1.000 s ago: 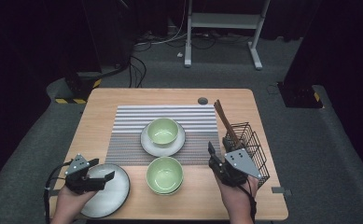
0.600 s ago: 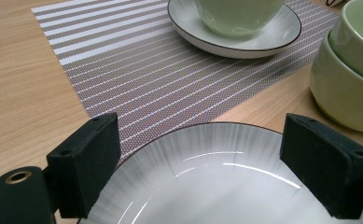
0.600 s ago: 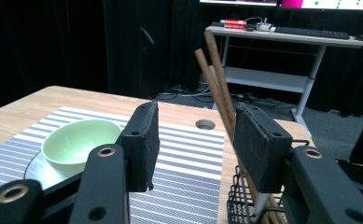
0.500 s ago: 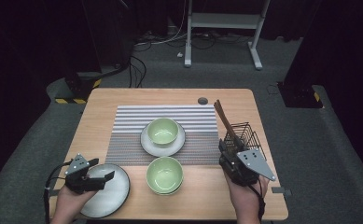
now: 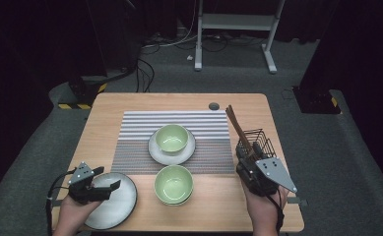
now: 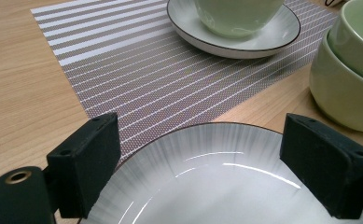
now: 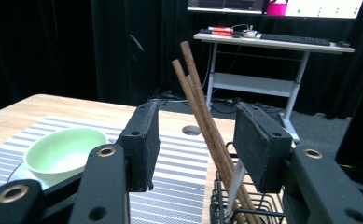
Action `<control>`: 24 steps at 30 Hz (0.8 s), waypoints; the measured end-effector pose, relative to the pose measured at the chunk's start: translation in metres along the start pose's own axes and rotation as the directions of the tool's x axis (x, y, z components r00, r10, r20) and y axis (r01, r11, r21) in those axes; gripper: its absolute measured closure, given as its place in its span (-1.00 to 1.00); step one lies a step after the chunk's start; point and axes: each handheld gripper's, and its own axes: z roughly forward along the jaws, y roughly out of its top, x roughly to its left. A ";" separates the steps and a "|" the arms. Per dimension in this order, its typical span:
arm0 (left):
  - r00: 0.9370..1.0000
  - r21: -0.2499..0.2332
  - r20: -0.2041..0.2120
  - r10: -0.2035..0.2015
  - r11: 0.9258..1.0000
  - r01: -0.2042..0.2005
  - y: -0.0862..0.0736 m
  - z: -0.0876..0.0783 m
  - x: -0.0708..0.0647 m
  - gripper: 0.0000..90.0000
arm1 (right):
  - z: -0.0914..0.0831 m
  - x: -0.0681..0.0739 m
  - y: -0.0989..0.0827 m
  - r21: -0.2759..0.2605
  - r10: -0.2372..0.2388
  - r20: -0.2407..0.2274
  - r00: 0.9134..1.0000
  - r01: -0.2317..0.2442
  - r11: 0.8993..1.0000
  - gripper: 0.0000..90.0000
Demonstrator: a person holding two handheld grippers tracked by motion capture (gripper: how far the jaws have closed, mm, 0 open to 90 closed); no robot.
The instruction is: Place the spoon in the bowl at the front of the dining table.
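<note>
My left gripper (image 5: 107,180) hovers open over the left part of a grey-white plate (image 5: 111,205) at the table's front left. In the left gripper view its jaws stand wide apart, the left gripper (image 6: 201,127) straddling the plate (image 6: 216,182) without pressing it. My right gripper (image 5: 244,155) is open just in front of a black wire basket (image 5: 258,140) holding brown chopsticks (image 5: 235,124). In the right gripper view the chopsticks (image 7: 202,116) lean between the pads, a little beyond them and untouched by the right gripper (image 7: 198,114).
A striped placemat (image 5: 135,132) carries a green bowl (image 5: 172,138) on a white saucer (image 5: 154,152). Two stacked green bowls (image 5: 173,185) sit in front of it. A round hole (image 5: 213,105) marks the table's far side. Beyond the table are cables and a desk frame.
My right gripper has shifted slightly to the right, in front of the basket. The left gripper has kept still over the plate.
</note>
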 end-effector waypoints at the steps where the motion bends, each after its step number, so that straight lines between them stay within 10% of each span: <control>1: 1.000 0.000 0.000 0.000 1.000 0.000 0.000 0.000 0.000 -0.72 | 0.000 -0.001 0.000 -0.001 -0.001 0.002 1.000 0.001 1.000 0.12; 24: 1.000 0.000 0.000 0.002 1.000 -0.002 0.000 0.000 0.001 -0.72 | 0.013 -0.015 -0.018 0.063 0.009 0.046 0.999 -0.012 0.998 0.18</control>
